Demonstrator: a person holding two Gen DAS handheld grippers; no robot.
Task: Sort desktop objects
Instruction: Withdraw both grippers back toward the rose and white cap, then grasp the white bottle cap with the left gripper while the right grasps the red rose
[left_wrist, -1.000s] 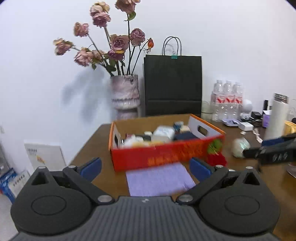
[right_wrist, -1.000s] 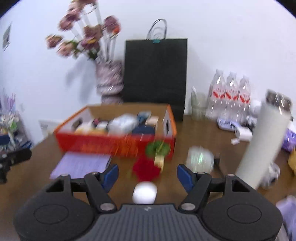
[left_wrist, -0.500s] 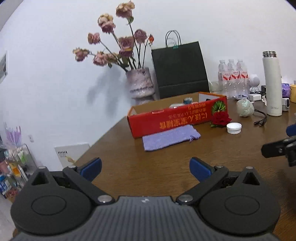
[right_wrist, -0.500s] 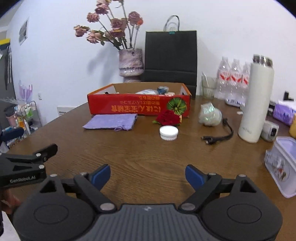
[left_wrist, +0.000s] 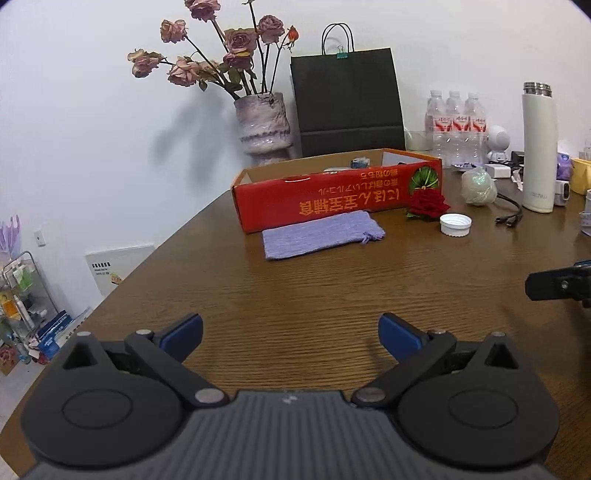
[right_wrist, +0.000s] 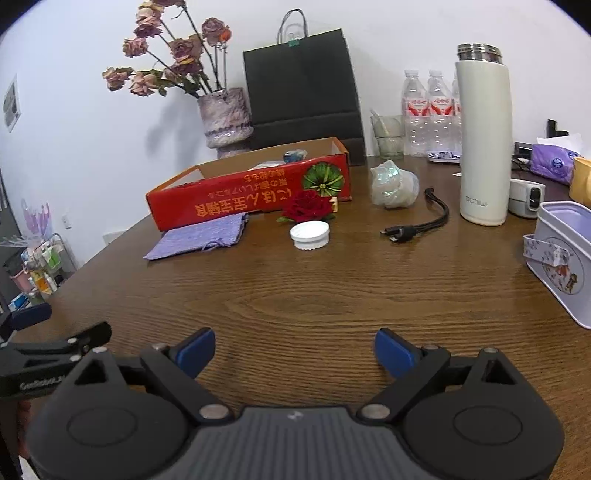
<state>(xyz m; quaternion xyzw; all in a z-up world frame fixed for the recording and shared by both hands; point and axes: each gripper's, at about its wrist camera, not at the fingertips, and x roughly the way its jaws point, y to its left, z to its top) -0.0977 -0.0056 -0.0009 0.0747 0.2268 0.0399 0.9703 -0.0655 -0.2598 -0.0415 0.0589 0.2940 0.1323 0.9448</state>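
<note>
A red cardboard box (left_wrist: 332, 199) (right_wrist: 240, 203) with several small items inside stands at the far side of the brown table. In front of it lie a purple pouch (left_wrist: 321, 234) (right_wrist: 199, 236), a red rose (left_wrist: 426, 203) (right_wrist: 306, 206), a white cap (left_wrist: 455, 224) (right_wrist: 309, 234) and a shiny wrapped ball (left_wrist: 478, 186) (right_wrist: 393, 184). My left gripper (left_wrist: 290, 330) hovers open over bare wood, well short of the pouch. My right gripper (right_wrist: 295, 345) is to its right, its jaws opening with nothing between them.
A black cable (right_wrist: 417, 225), a white flask (right_wrist: 482, 136) and a lilac tin (right_wrist: 565, 258) stand on the right. At the back are a vase of dried roses (left_wrist: 262, 125), a black paper bag (left_wrist: 347, 99) and water bottles (left_wrist: 456, 125). The table edge (left_wrist: 147, 258) curves away on the left.
Both grippers have drawn back from the red box and sunk toward the table, mostly in the first half second. The right jaws have spread wider.
</note>
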